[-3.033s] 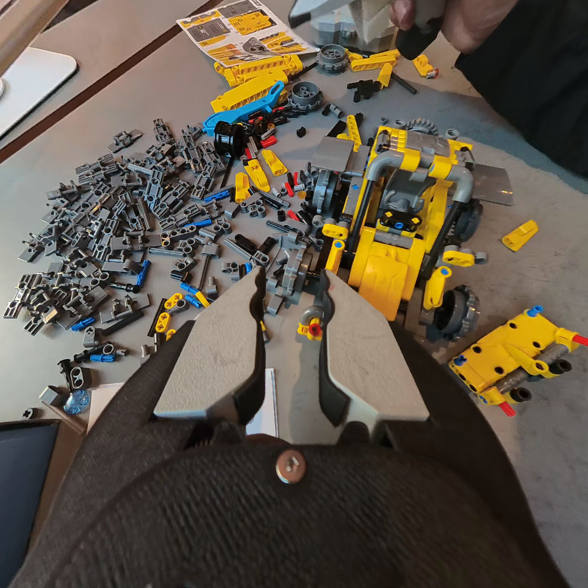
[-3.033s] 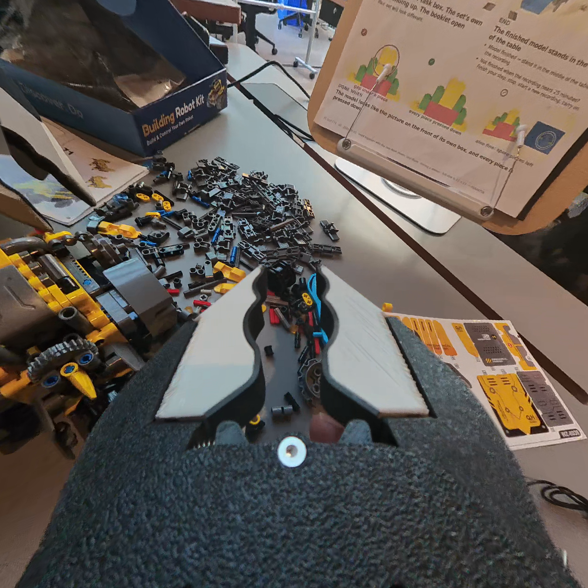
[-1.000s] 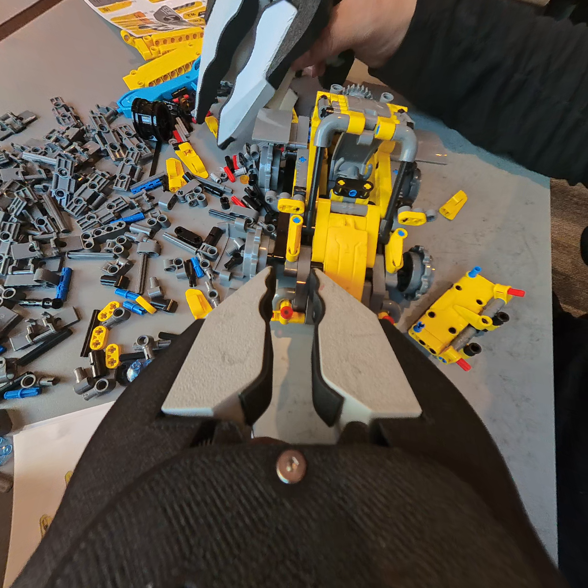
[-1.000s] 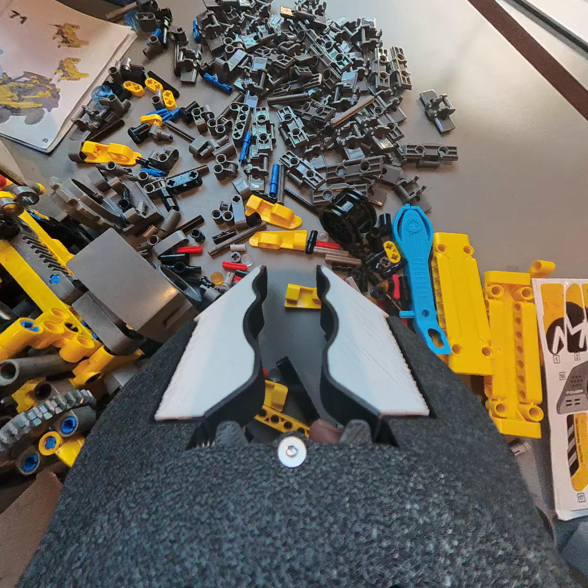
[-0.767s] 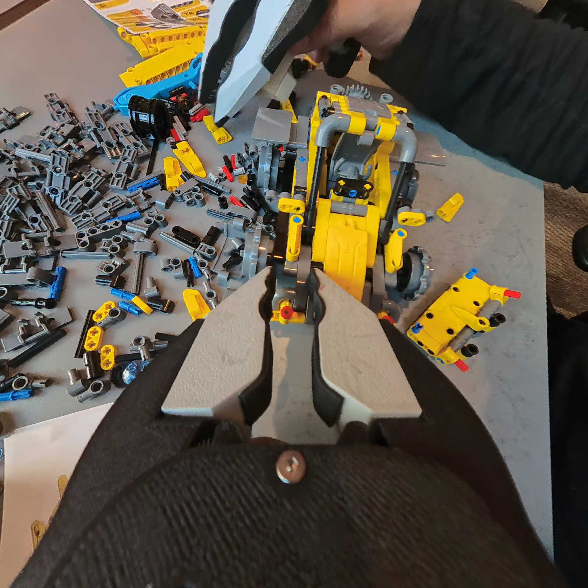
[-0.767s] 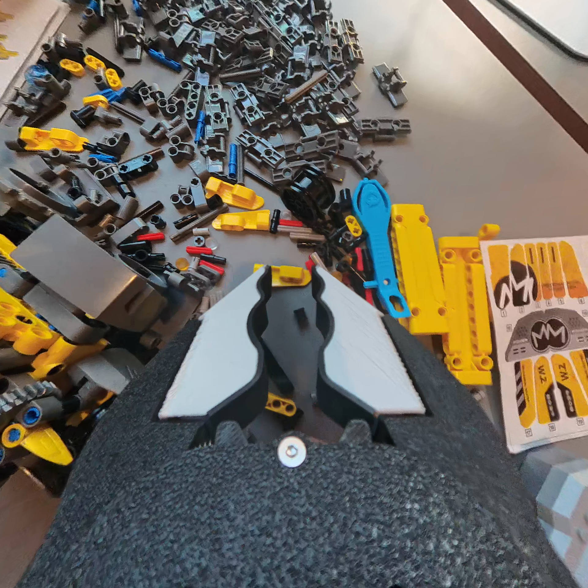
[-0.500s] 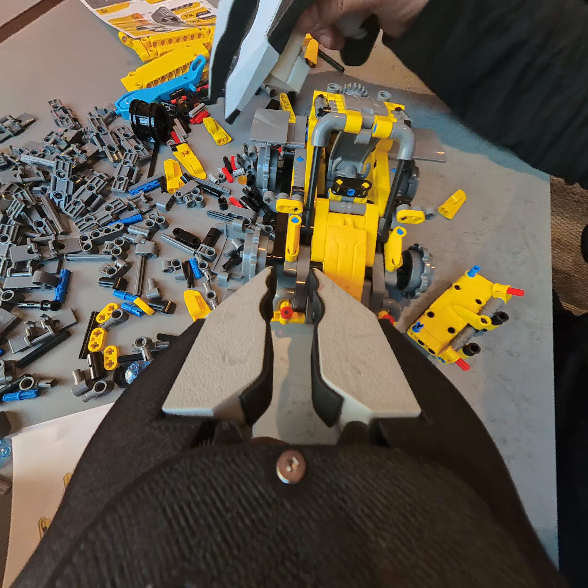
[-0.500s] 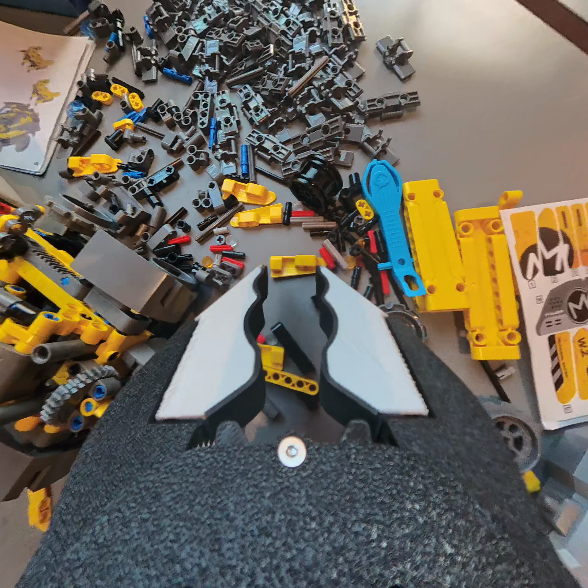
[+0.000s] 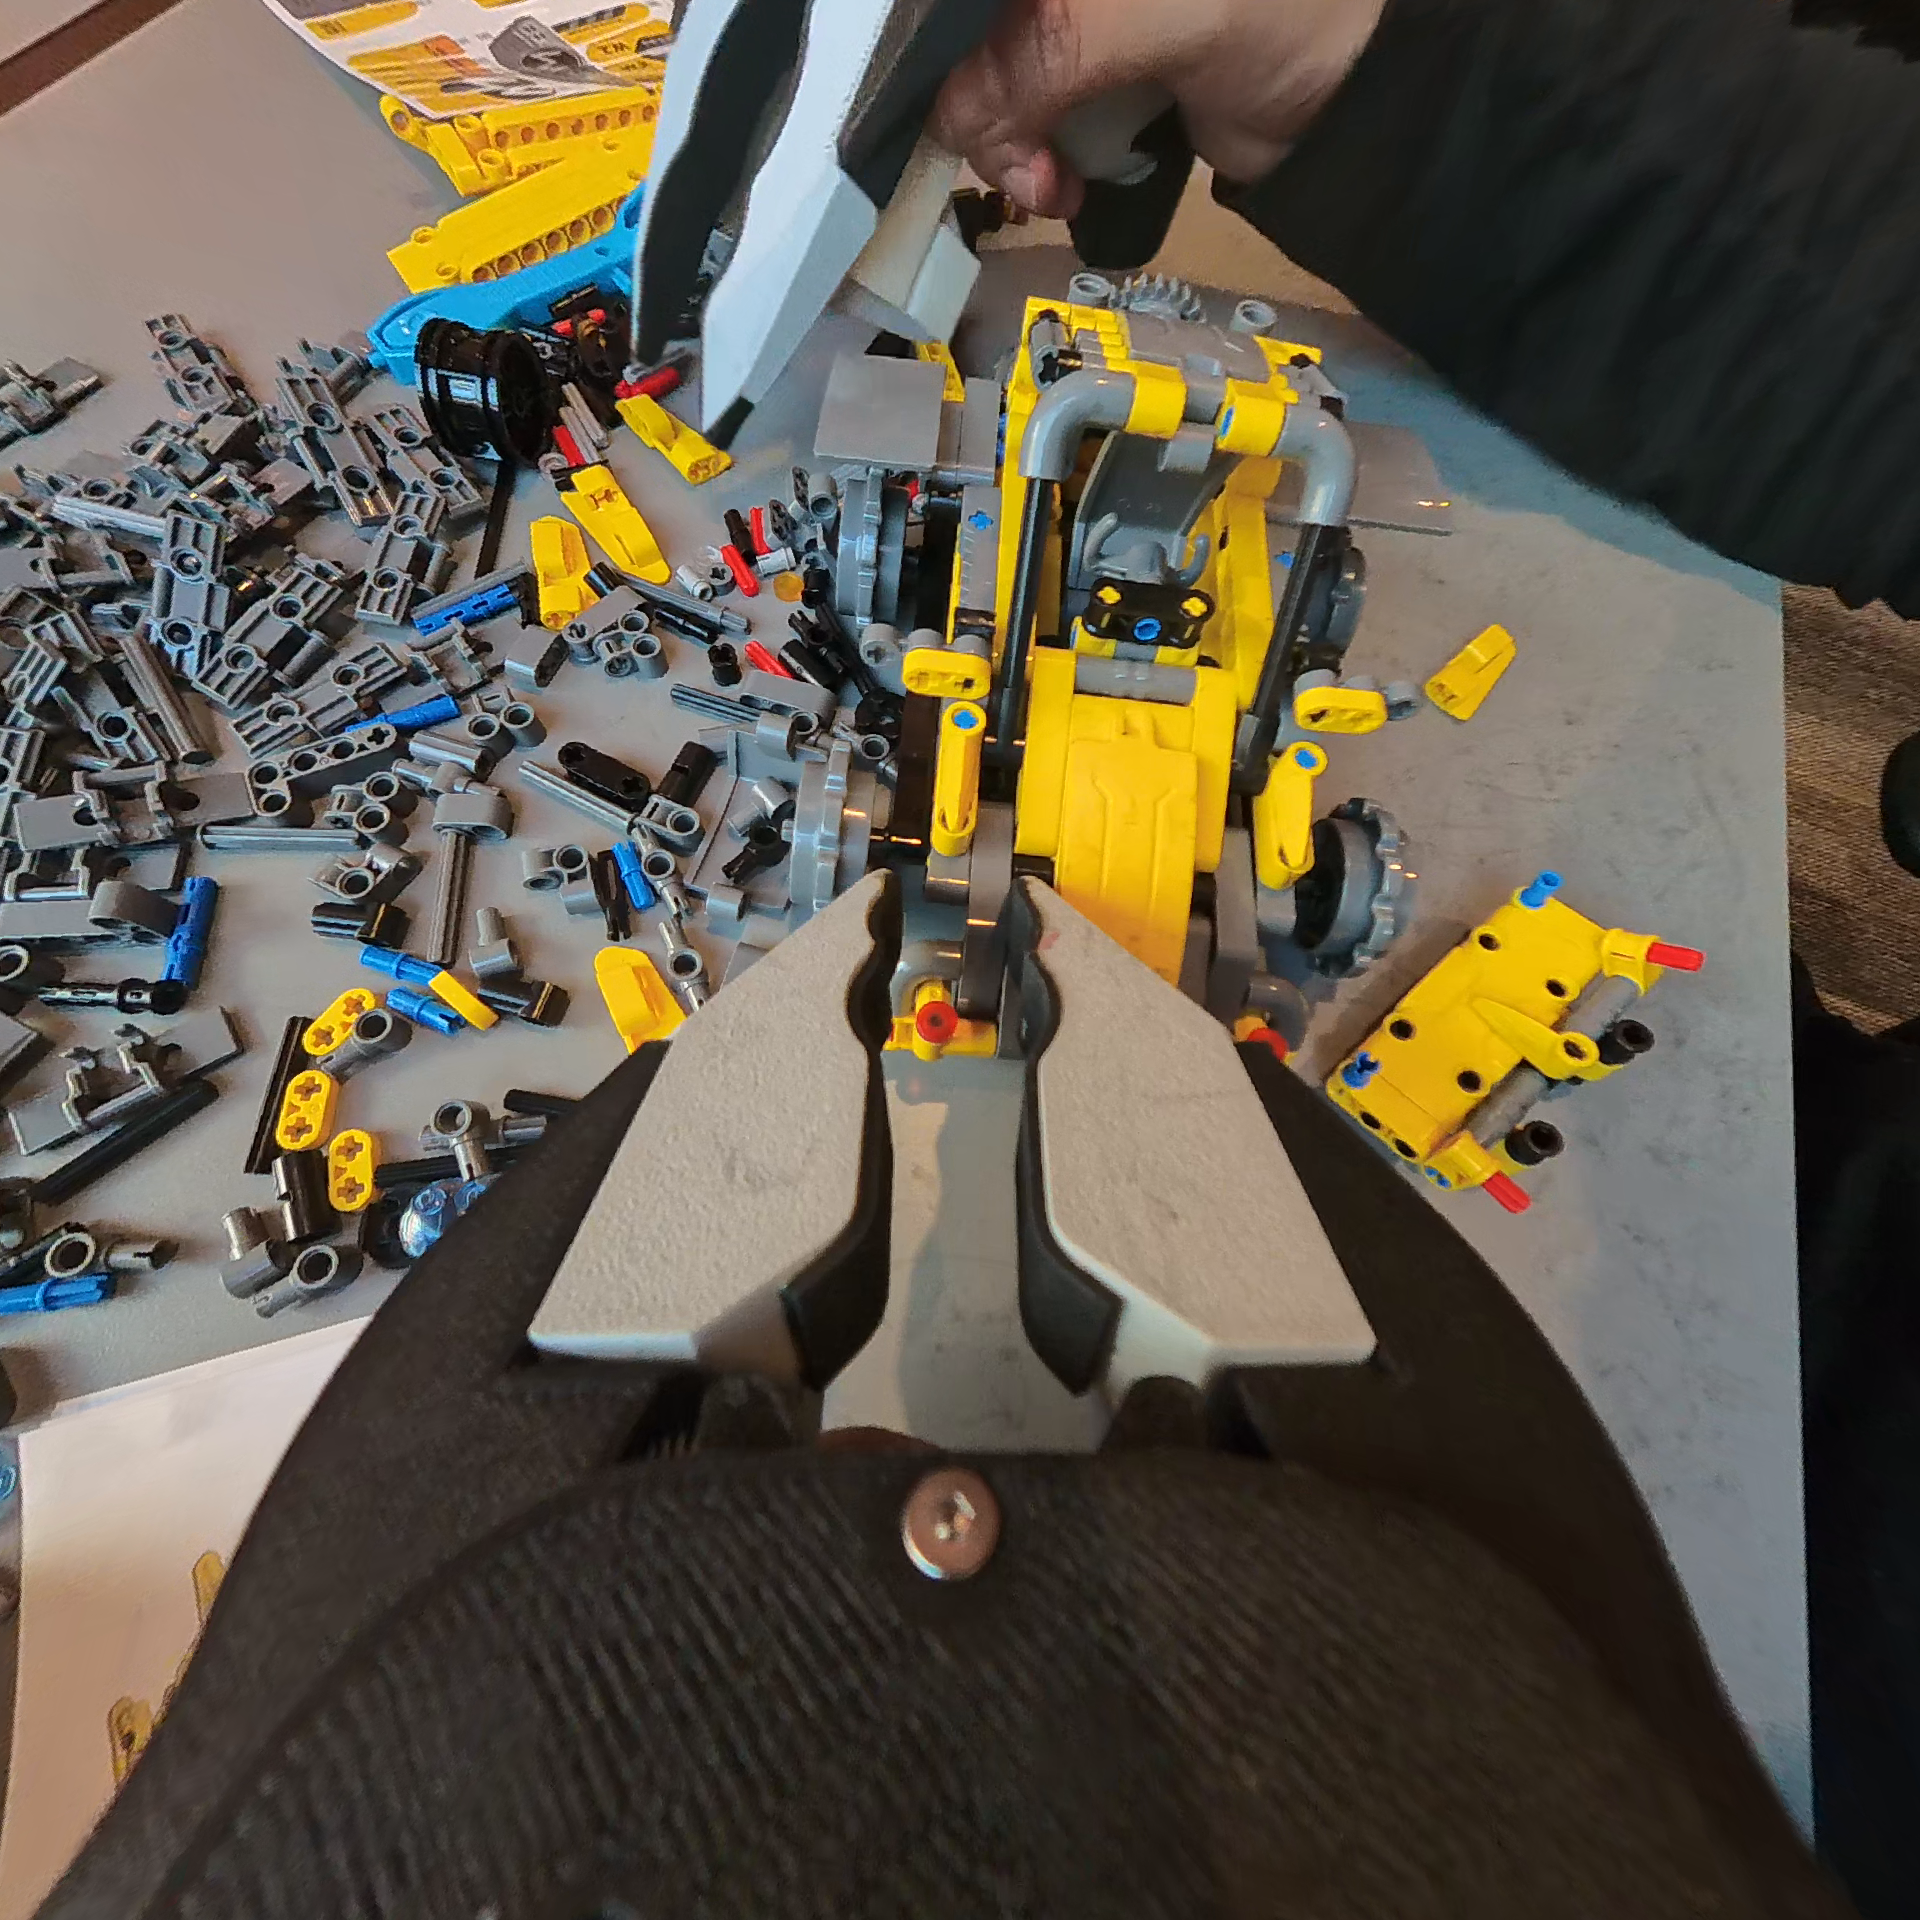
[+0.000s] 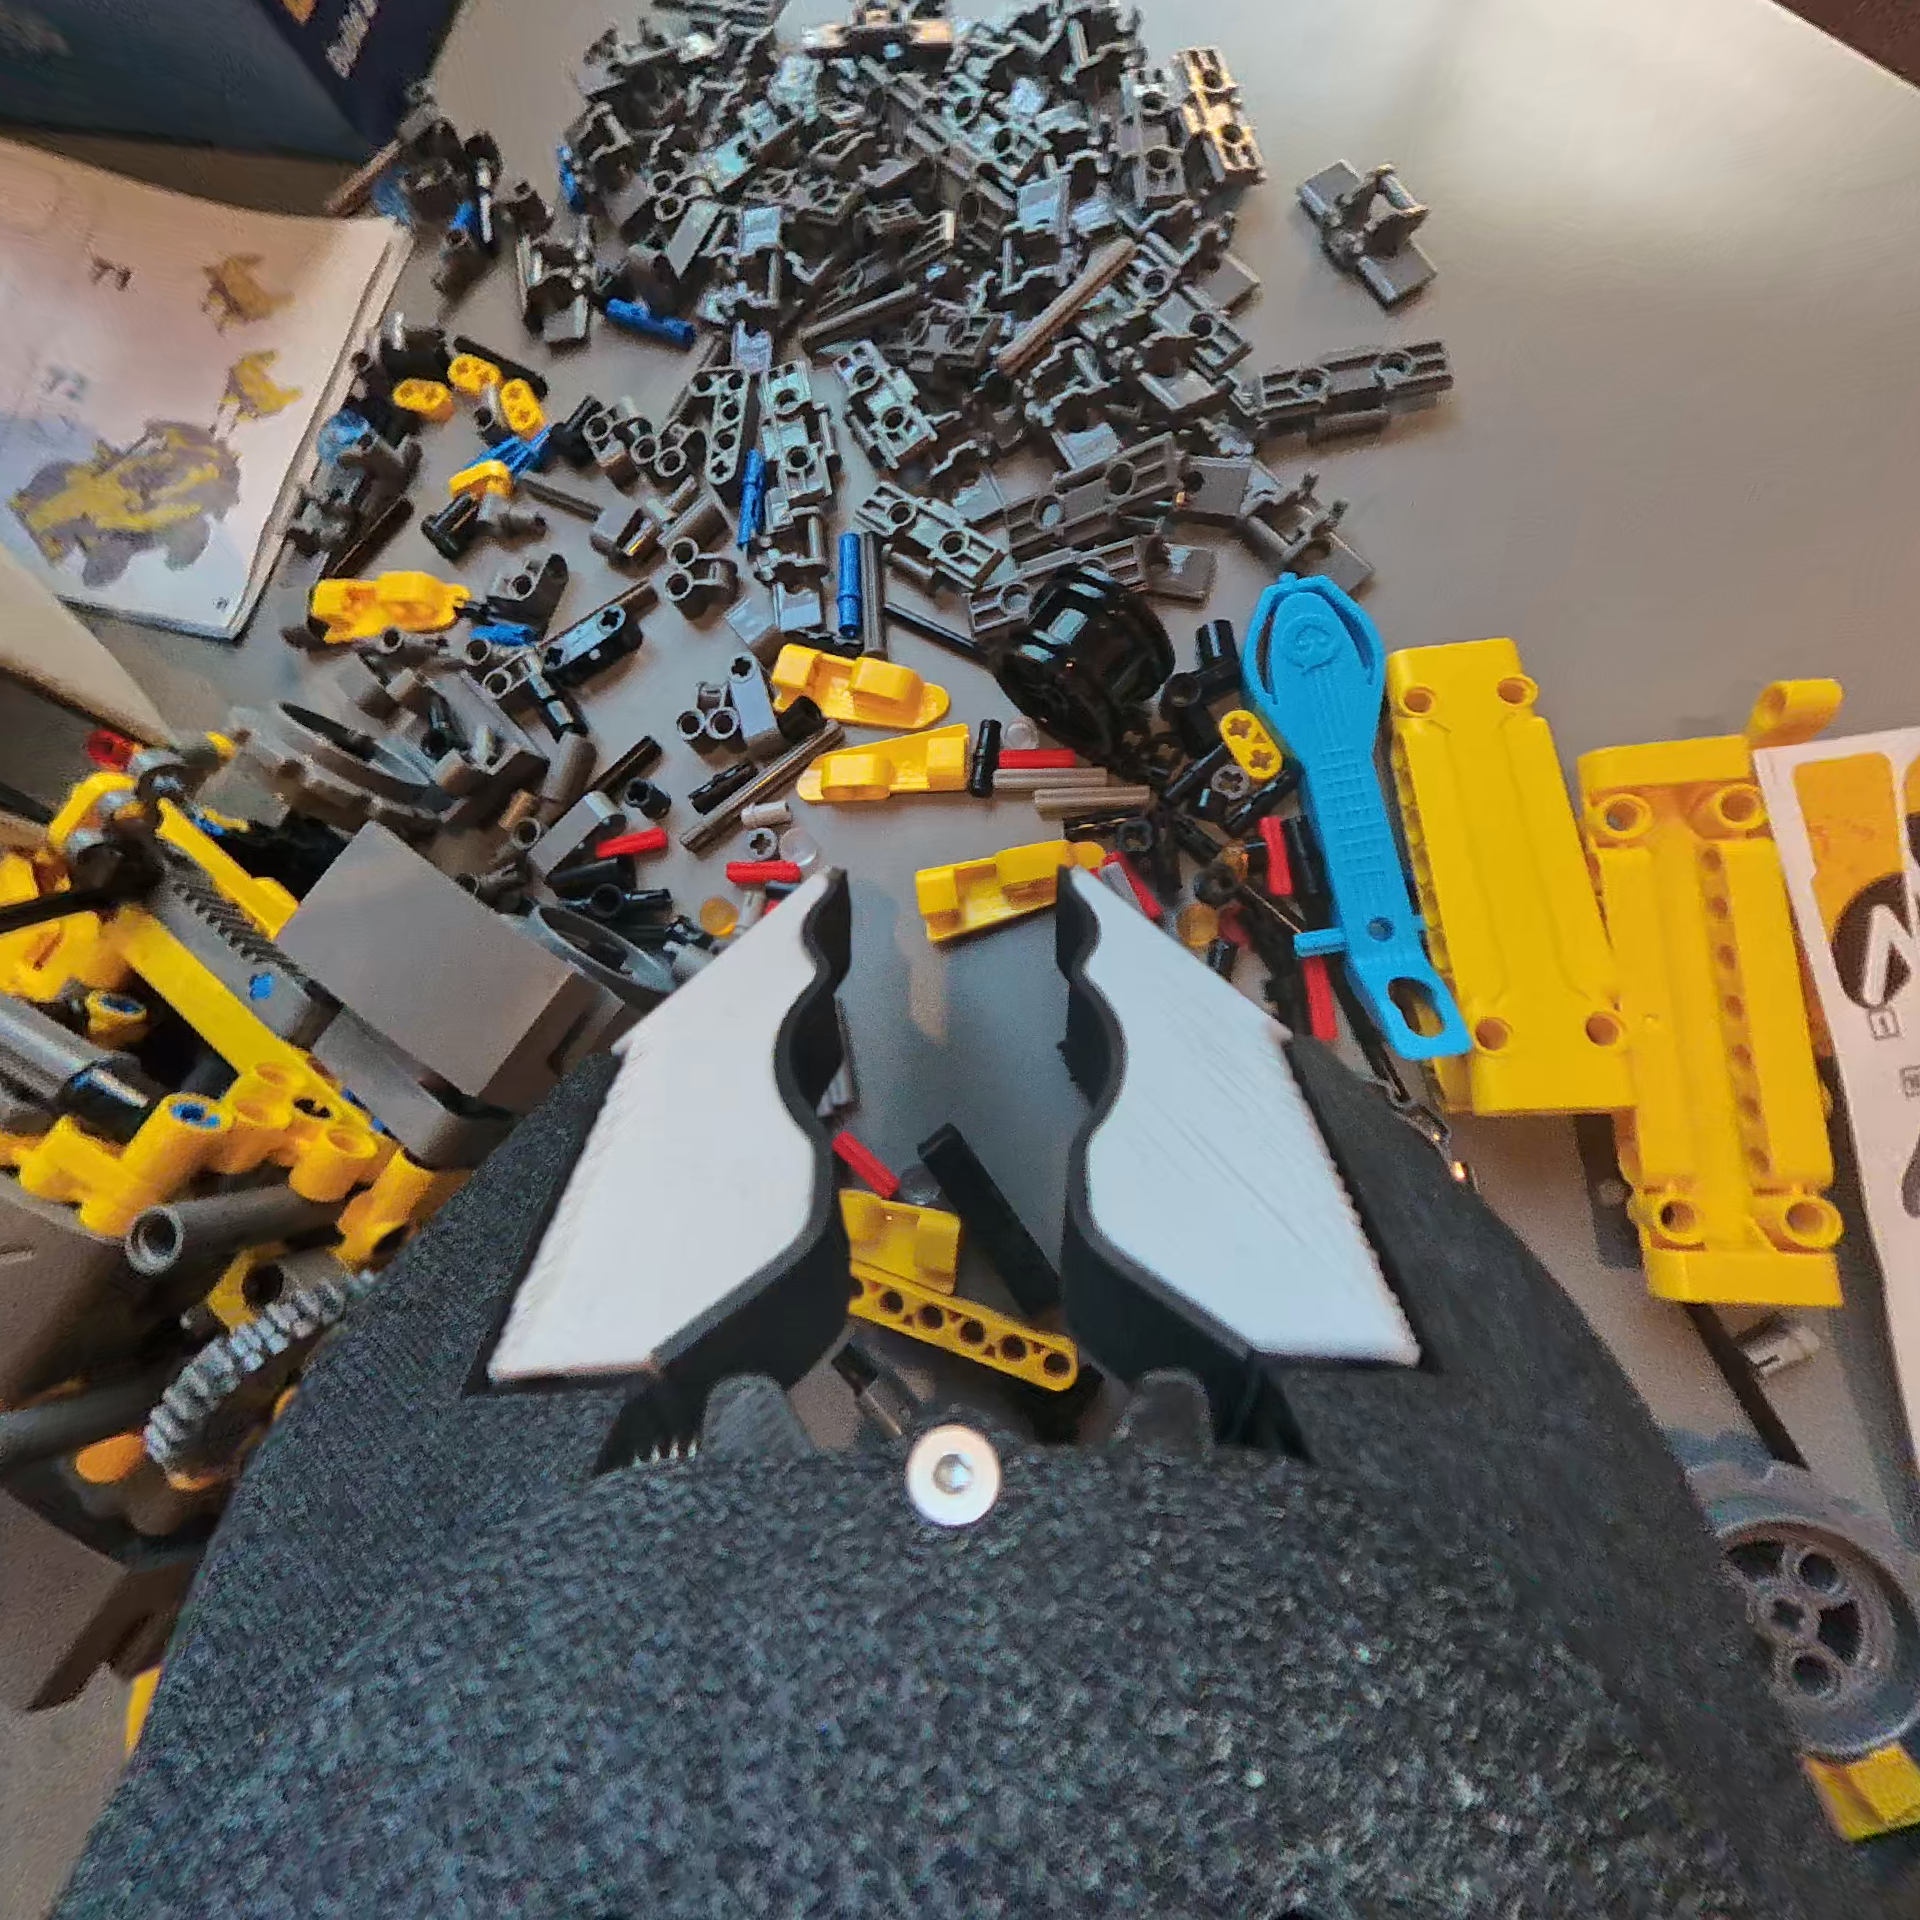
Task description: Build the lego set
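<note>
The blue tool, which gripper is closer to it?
Right. The right gripper hovers open just beside the blue tool, a few loose pieces between them. The left gripper is across the pile, closed on the yellow vehicle.

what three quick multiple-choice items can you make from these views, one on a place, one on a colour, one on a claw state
1. Where does the long tool lie?
A. beside the yellow panels
B. on the booklet
C. inside the vehicle

2. What colour is that tool?
A. red
B. blue
C. green

3. How is the left claw?
A. wide open over bare table
B. out of view
C. closed on the front of the yellow vehicle model

Key: 1 A, its edge runs along the panels. 2 B, it is bright blue. 3 C, its jaws pinch a dark piece at the model's front end.
</note>
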Demonstrator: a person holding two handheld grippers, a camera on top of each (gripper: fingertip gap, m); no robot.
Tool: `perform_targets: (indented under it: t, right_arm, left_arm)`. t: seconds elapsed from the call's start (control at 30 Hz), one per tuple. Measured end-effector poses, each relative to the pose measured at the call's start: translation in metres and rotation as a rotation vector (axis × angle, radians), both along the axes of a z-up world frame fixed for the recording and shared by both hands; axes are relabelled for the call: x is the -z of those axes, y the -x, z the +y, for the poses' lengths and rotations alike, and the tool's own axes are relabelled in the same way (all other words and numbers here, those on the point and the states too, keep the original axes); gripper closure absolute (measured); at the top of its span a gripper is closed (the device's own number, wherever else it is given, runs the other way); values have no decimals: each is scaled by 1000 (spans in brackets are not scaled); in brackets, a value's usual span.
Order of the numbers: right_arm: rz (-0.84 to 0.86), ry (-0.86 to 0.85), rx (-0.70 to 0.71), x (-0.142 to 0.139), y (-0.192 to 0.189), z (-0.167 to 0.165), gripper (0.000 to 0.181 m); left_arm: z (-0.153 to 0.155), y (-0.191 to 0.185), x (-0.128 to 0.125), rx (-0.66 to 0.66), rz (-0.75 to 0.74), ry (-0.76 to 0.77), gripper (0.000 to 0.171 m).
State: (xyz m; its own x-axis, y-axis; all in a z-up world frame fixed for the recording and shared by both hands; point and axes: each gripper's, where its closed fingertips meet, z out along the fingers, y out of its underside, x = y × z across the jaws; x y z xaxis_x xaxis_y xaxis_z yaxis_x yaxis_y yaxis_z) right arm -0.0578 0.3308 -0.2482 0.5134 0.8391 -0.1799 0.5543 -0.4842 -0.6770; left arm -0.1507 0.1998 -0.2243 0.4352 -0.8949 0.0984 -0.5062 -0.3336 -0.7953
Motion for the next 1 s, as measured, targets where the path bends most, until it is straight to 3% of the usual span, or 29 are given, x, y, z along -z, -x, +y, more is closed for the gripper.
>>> perform_targets:
  t: [0.13,0.3,0.37,0.47,0.63,0.8,1.0]
  right_arm:
    - [-64,-5,71,10,-2,8,139]
    - [-73,-4,-14,14,5,-1,145]
    - [-111,-26,-81,14,2,-9,157]
    - [-156,-93,-94,10,-7,-9,156]
    - [-53,-41,-35,-4,1,-8,154]
    - [-96,-16,-20,12,8,-5,153]
    - [-95,-13,-67,15,7,-10,165]
  left_arm:
    - [-1,-1,0,4,-7,5,155]
    - [-1,-1,0,5,-6,3,155]
    - [-1,-1,0,5,-7,4,155]
    - [-1,-1,0,6,-10,7,155]
    - [-1,-1,0,6,-12,10,156]
    - [-1,-1,0,6,-4,0,156]
    - [-2,-3,1,11,-18,15,156]
